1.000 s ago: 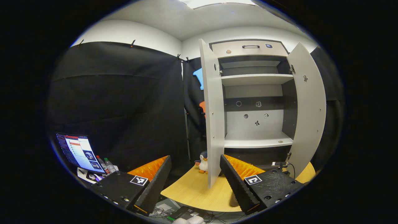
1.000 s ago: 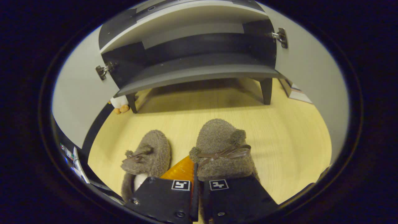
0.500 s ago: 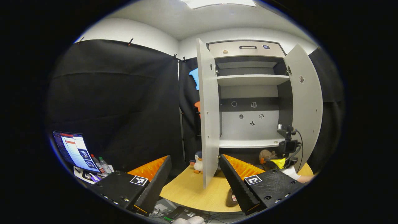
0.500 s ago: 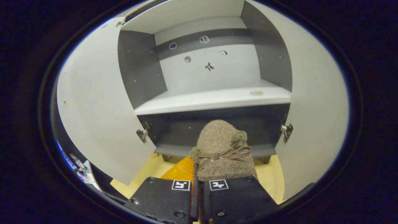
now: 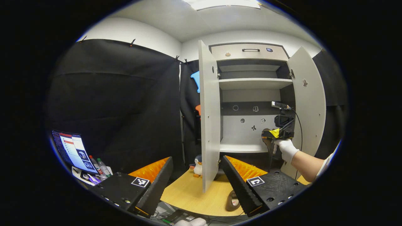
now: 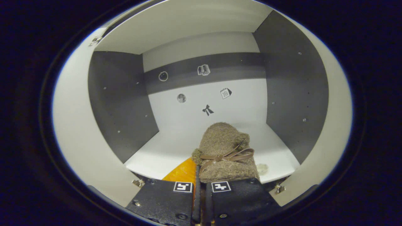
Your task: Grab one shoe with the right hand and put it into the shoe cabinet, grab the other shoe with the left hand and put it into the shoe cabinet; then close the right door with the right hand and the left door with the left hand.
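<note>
Left gripper view: the left gripper (image 5: pixel 196 179) is held low w/ jaws wide apart, nothing between them. The shoe cabinet (image 5: pixel 251 94) is seen ahead, both doors swung open; the left door (image 5: pixel 209 116) is edge-on and covers part of the inside. A penguin toy (image 5: pixel 197 165) is parked at its foot on the wooden table (image 5: pixel 188 194). The other shoe (image 5: pixel 233 201) is left on the table, half hidden by a finger. A monitor (image 5: pixel 70 149) and bottles (image 5: pixel 99 164) are cut off at the far left. The right gripper (image 5: pixel 276 133) is held by a gloved hand (image 5: pixel 287 150) up at the middle shelf (image 5: pixel 241 147).

Right gripper view: the fuzzy brown shoe (image 6: pixel 224 153) is clamped btw the shut jaws, its toe poked over the shelf; the heel is hidden, so touching or not can't be told. Small stickers (image 6: pixel 204 91) are stuck on the back wall, too tiny to make out.
</note>
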`<state>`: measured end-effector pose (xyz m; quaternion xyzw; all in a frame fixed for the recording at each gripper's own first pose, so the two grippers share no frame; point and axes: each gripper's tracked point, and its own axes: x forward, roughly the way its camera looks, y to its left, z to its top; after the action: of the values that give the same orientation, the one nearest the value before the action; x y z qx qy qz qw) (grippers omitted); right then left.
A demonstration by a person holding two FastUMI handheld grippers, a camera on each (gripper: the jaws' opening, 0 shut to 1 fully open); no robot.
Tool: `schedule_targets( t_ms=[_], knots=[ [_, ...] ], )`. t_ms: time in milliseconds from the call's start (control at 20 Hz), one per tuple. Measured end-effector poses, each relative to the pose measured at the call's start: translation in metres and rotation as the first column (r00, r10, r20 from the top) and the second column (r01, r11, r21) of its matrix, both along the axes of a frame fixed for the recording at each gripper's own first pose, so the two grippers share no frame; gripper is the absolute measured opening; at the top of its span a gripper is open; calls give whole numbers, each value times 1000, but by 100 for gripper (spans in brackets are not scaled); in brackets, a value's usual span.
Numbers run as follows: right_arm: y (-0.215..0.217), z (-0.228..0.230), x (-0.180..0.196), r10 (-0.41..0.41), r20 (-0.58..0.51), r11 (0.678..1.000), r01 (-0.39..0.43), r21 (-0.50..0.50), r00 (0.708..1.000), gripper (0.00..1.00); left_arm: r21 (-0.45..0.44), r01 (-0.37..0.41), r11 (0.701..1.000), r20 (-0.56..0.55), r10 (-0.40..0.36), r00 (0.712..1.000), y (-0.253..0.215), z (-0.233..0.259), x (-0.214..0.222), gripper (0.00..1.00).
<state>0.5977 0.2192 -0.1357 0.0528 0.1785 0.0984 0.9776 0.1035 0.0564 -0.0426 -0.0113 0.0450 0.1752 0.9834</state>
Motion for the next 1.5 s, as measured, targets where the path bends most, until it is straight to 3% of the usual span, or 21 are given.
schedule_targets(
  t_ms=[200, 350, 700, 800, 850, 900, 950, 1050, 1100, 1200, 1350, 1500],
  knots=[
    [-14, 6, 59, -74, -15, 996, 74, -46, 997, 10, 0, 3, 1000, 1, -3, 1000, -6, -3, 3, 96],
    [-15, -13, 90, -94, -89, 994, 88, -71, 992, 10, 2, 9, 1000, -7, -9, 1000, -10, -3, 4, 96],
    [-12, -59, 106, -127, -300, 985, 84, -153, 945, 8, 6, 18, 1000, -21, -18, 1000, -15, -8, 4, 96],
    [-4, -59, 101, -95, -326, 990, 55, -129, 941, 16, -4, 15, 1000, -25, -15, 1000, -15, -13, 4, 96],
    [0, -57, 99, -76, -329, 992, 38, -119, 941, 36, -11, 12, 1000, -27, -12, 1000, -14, -15, 4, 96],
    [3, -56, 96, -61, -323, 993, 26, -112, 944, 46, -17, 10, 1000, -31, -10, 999, -13, -18, 4, 96],
    [5, -50, 91, -52, -314, 994, 19, -107, 948, 65, -25, 12, 1000, -36, -13, 999, -12, -20, 4, 96],
    [1, -36, 82, -58, -251, 992, 27, -124, 966, 84, -33, 22, 999, -40, -23, 999, -13, -22, 4, 97],
    [-1, -32, 76, -59, -229, 990, 29, -135, 972, 81, -33, 30, 999, -39, -31, 999, -14, -22, 3, 97],
    [-2, -23, 59, -58, -192, 992, 34, -125, 980, 90, -21, 43, 999, -36, -43, 998, -12, -20, 2, 97],
    [-10, 9, 28, -70, -57, 990, 62, -123, 996, 88, -12, 70, 997, -24, -70, 997, -8, -19, -1, 96],
    [-12, 50, -27, -56, 73, 992, 64, -111, 996, 92, -16, 103, 995, -24, -103, 994, 1, -22, -5, 96]
  ],
)
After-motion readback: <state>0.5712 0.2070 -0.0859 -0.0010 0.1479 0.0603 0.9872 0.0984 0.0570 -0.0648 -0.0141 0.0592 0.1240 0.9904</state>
